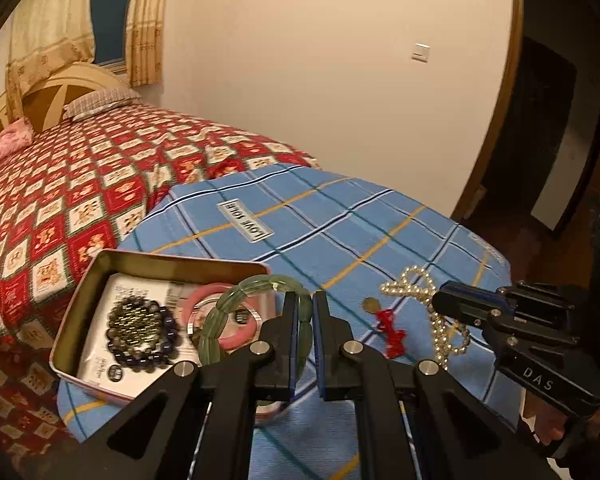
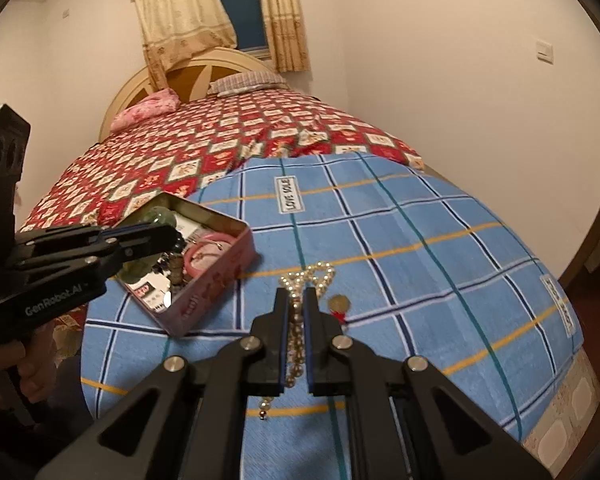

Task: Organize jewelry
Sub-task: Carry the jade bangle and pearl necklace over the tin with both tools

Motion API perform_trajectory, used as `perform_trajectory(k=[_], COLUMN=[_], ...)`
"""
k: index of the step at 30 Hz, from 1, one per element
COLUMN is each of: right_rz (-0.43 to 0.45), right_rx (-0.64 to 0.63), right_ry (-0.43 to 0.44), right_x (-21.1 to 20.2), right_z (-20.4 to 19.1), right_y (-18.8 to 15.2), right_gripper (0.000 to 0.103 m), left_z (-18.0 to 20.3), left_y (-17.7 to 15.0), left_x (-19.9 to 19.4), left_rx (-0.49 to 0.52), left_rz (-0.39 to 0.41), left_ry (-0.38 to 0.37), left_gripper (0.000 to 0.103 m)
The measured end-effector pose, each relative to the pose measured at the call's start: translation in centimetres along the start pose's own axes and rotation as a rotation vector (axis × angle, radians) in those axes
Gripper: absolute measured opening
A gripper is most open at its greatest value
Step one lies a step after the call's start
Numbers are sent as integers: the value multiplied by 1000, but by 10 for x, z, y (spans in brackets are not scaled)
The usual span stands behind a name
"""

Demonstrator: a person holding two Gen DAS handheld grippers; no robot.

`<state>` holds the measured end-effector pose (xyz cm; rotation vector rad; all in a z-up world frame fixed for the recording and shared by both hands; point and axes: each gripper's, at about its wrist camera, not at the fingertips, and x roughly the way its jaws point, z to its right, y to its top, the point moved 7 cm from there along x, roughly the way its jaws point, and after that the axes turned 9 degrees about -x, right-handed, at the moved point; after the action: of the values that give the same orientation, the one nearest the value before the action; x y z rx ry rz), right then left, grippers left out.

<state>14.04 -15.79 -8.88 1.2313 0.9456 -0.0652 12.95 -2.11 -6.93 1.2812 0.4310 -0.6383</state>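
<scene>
Sorting is partway, as we judge it. Already in the open tin (image 1: 80,304) sit a dark bead bracelet (image 1: 142,334) and a pink bangle (image 1: 224,320), on top of a printed card. Tin stands on the blue plaid cloth (image 1: 340,220) at the foot of the bed, near its left edge in the left wrist view.

We hold the green jade bracelet (image 1: 256,312) in the left gripper (image 1: 305,320): jaws drawn together on one side of the ring, the rest of it hanging out over the tin's right half. It looks not yet dropped in.

We hold the pearl necklace (image 2: 312,276) in the right gripper (image 2: 296,312): jaws pinched on the strand, a loop showing beyond the tips and the clasp end dangling below them. Whether the far loop is clear of the cloth we cannot tell.

Left on the cloth: a coin charm with red knot tassel (image 1: 386,324), just beside the necklace, untouched. So we count two pieces in, two in hand, one still to pick.

Pose: both grippers tilt down toward the cloth, side by side, left over the tin, right well to its right over the open cloth. A bare hand grips each handle; in the left wrist view the right hand (image 1: 548,428) shows low at the frame edge, dark sleeve above it.
</scene>
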Motion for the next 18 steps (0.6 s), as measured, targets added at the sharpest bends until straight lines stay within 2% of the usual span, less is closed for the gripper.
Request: perform_trajectory(k=[18], right_rz=[14], right_rx=[-121], right_ry=[118], right_x=[50], right_z=[-57], right_y=[61], right_gripper=[8], left_z=[-80], left_y=[17], left_x=[10], left_rx=[-67], left_rz=[-10], left_ry=[135], left_gripper=[6])
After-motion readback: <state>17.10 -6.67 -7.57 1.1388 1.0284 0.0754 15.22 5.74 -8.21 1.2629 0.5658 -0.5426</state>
